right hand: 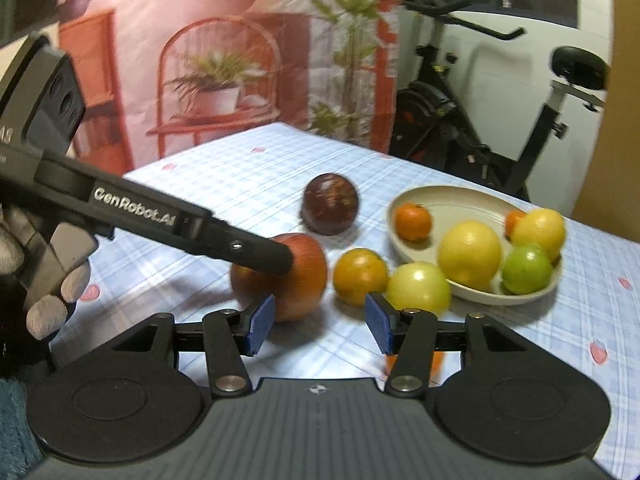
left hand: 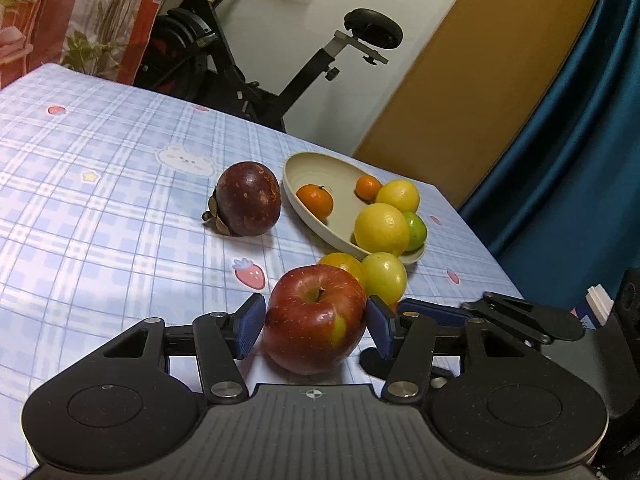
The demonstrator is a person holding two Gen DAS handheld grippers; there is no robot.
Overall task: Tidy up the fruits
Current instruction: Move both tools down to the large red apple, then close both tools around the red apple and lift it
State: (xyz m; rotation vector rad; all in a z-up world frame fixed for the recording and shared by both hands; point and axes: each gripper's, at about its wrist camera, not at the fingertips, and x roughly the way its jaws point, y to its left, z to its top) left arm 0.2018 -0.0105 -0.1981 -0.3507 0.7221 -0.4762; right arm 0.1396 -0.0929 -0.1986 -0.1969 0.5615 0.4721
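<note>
My left gripper (left hand: 316,322) is shut on a red apple (left hand: 316,318), with both blue pads against its sides, low over the checked tablecloth. The apple also shows in the right wrist view (right hand: 296,276), partly behind the left gripper's finger (right hand: 256,254). My right gripper (right hand: 320,322) is open and empty, just in front of an orange fruit (right hand: 360,276) and a yellow-green fruit (right hand: 418,290). A beige bowl (left hand: 304,172) holds two small oranges, two yellow fruits (left hand: 382,228) and a green one. A dark purple mangosteen (left hand: 248,198) lies left of the bowl.
The right gripper's finger (left hand: 520,316) reaches in from the right in the left wrist view. An exercise bike (left hand: 280,60) stands beyond the table's far edge. A blue curtain (left hand: 580,120) hangs to the right. A printed backdrop (right hand: 220,60) hangs behind the table.
</note>
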